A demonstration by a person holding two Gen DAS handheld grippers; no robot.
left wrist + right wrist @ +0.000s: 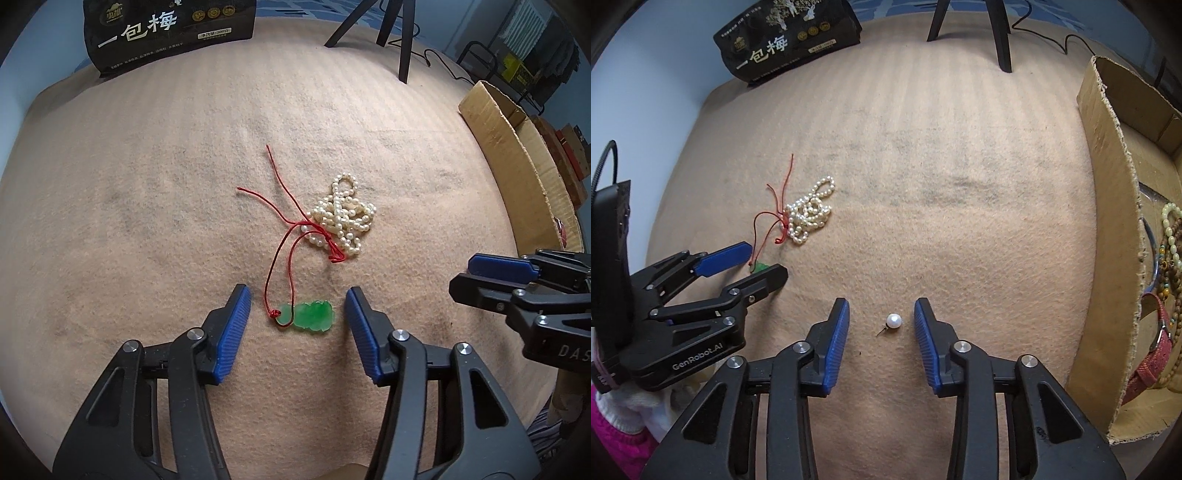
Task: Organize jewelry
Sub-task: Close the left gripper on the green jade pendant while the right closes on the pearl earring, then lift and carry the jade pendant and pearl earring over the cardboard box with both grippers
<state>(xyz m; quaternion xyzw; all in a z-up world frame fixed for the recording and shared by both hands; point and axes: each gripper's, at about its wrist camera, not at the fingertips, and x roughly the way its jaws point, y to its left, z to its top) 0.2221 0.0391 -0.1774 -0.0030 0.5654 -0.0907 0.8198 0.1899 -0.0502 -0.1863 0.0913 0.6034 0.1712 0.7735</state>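
Note:
A green jade pendant [306, 316] on a red cord [284, 236] lies on the tan felt, right between the open fingers of my left gripper [298, 295]. A heap of pearl necklace [341, 218] lies just beyond it, over the cord. In the right wrist view a single pearl stud earring [893, 321] lies between the open fingers of my right gripper [882, 308]. The left gripper [764, 258] also shows there, over the pendant [759, 266], with the pearl heap [809, 216] behind it. The right gripper [476, 273] shows at the right edge of the left view.
A cardboard box [1115, 229] stands at the right, holding bead bracelets [1169, 243] and a red watch strap [1152, 354]. It also shows in the left view [517, 162]. A black snack bag [166, 33] and tripod legs [402, 40] stand at the far edge.

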